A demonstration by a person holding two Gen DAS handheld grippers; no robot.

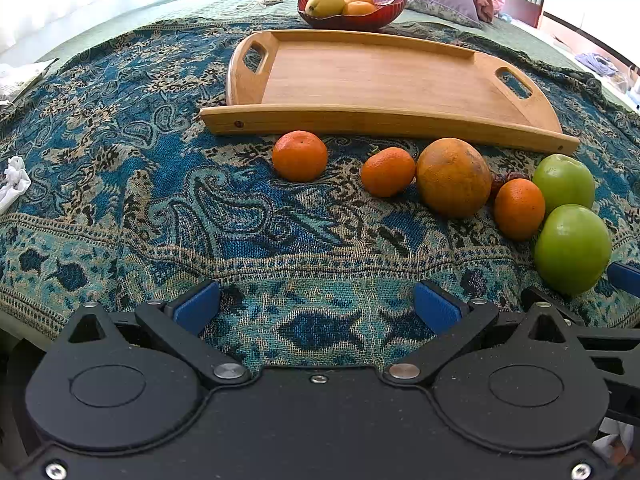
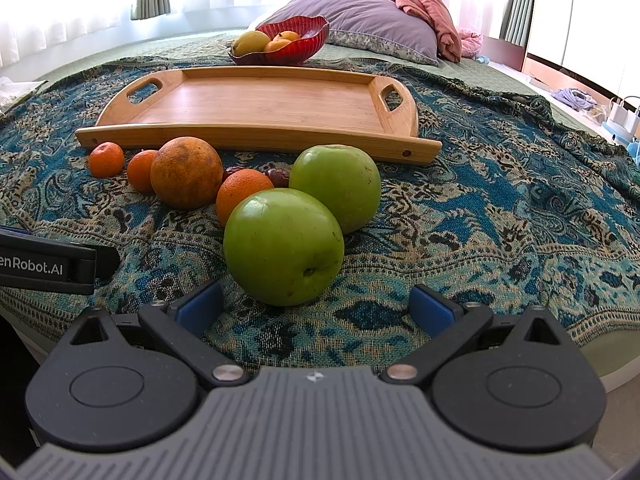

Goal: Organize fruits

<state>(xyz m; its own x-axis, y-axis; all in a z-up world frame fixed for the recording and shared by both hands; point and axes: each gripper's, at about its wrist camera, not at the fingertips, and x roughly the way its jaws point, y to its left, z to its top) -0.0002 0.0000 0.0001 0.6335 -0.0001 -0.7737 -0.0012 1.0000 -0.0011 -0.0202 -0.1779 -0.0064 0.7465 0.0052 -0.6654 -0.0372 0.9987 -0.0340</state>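
My right tongs [image 2: 316, 308] gape empty, the nearest round green apple [image 2: 283, 247] just ahead at twelve o'clock; my left tongs [image 1: 316, 306] gape over the blue paisley bedspread [image 1: 160, 208], the empty wooden tray [image 1: 380, 80] beyond

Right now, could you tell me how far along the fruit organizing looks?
Barely started, it seems. The red bowl already holds a yellow fruit and two small oranges. Nothing is in hand: the left gripper and right gripper are both open. The wooden tray holds nothing. Left on the cloth: three mandarins, the large orange, two green apples, and some small dark red fruits behind them.
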